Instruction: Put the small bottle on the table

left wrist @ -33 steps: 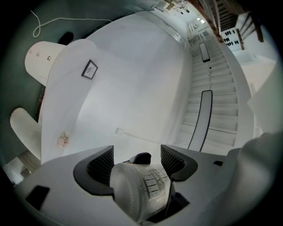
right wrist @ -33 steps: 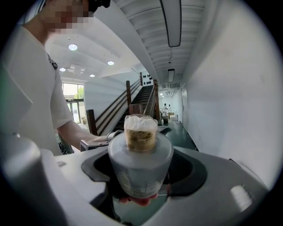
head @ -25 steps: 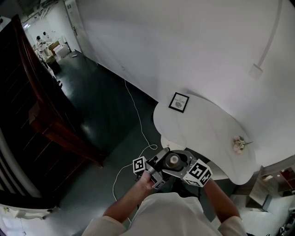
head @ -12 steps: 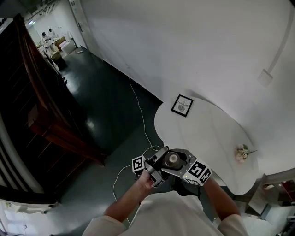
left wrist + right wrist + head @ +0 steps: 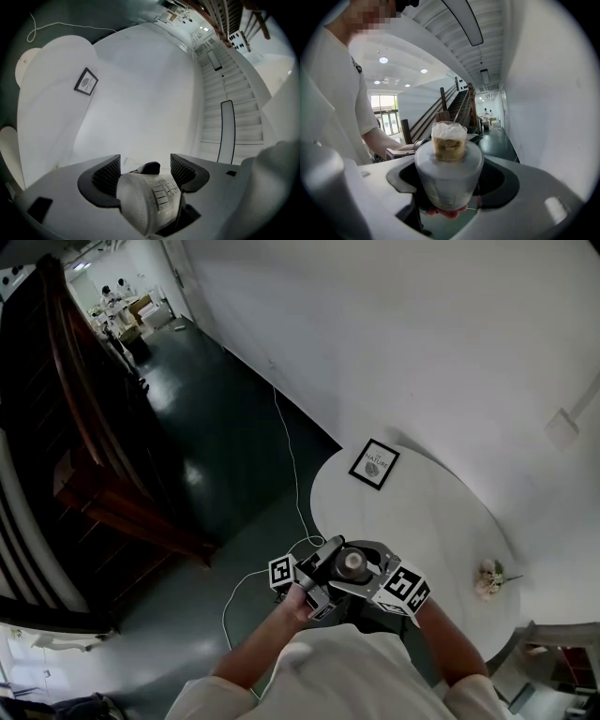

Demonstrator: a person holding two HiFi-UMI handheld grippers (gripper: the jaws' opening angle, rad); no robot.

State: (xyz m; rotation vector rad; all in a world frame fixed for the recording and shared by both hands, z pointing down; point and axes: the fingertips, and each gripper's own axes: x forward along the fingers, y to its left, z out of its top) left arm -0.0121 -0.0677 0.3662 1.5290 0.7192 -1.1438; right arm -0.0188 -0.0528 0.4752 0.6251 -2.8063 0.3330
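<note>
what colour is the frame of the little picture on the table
Black, with a white middle. The picture frame shows best in the head view.

Framed pic (image 5: pixel 374 464), flower sprig (image 5: pixel 488 578) — wht cable (image 5: pixel 296 502) on floor (image 5: pixel 225 474).

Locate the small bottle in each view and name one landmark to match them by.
Head view: small bottle at lower centre, cap toward the camera.
Left gripper view: bottom centre, between the jaws.
Right gripper view: centre, between the jaws, cap uppermost.
Landmark: the wooden staircase, left in the head view, behind the bottle in the right gripper view.
</note>
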